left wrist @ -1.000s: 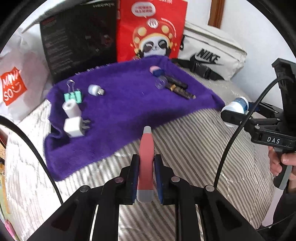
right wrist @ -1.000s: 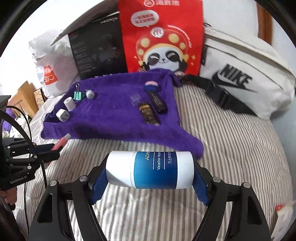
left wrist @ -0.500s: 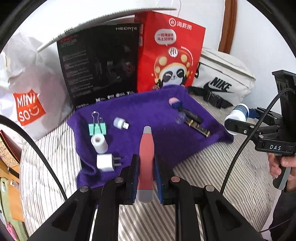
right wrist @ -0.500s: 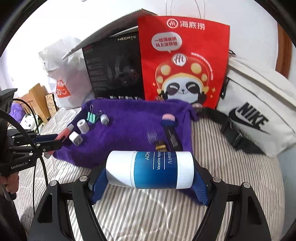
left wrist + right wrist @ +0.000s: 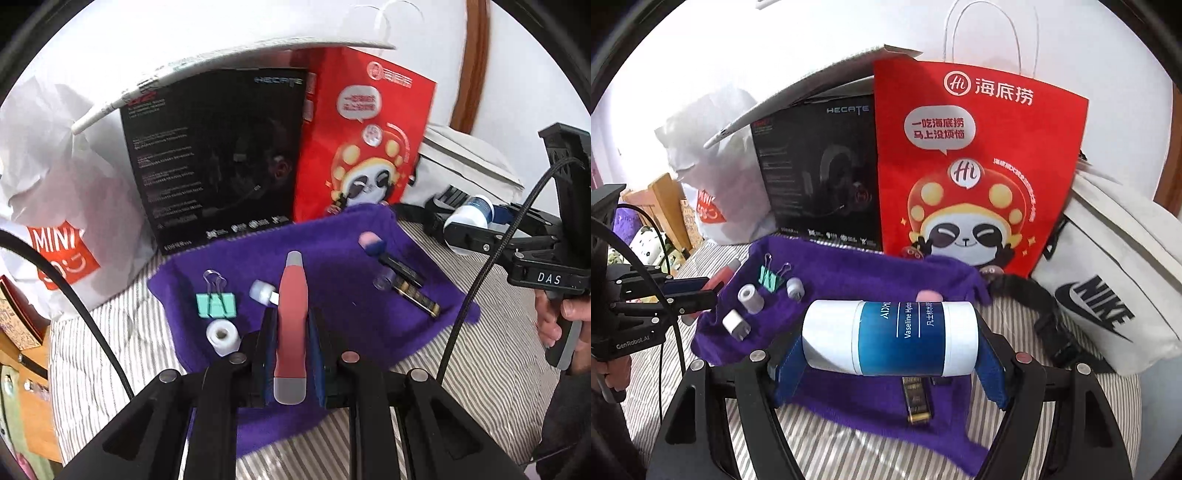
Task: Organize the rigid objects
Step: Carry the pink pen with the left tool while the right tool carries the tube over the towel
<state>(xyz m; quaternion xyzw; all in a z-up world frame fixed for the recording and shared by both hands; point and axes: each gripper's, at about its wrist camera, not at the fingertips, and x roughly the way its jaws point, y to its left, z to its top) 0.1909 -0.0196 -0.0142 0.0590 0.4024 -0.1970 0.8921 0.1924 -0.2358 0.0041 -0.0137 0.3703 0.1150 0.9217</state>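
My left gripper (image 5: 291,328) is shut on a red and grey tube (image 5: 291,314), held above the near edge of a purple towel (image 5: 332,332). My right gripper (image 5: 890,343) is shut on a blue and white Vaseline tube (image 5: 890,338), held crosswise over the towel (image 5: 849,269). On the towel lie a green binder clip (image 5: 216,304), a white roll (image 5: 223,336), a small USB light (image 5: 263,291), a pink-capped item (image 5: 371,243) and a black and gold lipstick (image 5: 415,295). A white charger plug (image 5: 735,324) shows in the right wrist view.
The towel lies on a striped bed (image 5: 480,369). Behind it stand a black headset box (image 5: 218,166), a red panda bag (image 5: 979,177), a white Miniso bag (image 5: 48,206) and a white Nike pouch (image 5: 1115,295). Wooden furniture (image 5: 22,350) is at the left.
Both grippers have moved forward and lower toward the towel, each keeping its tube. The towel and the boxes behind it now look closer.
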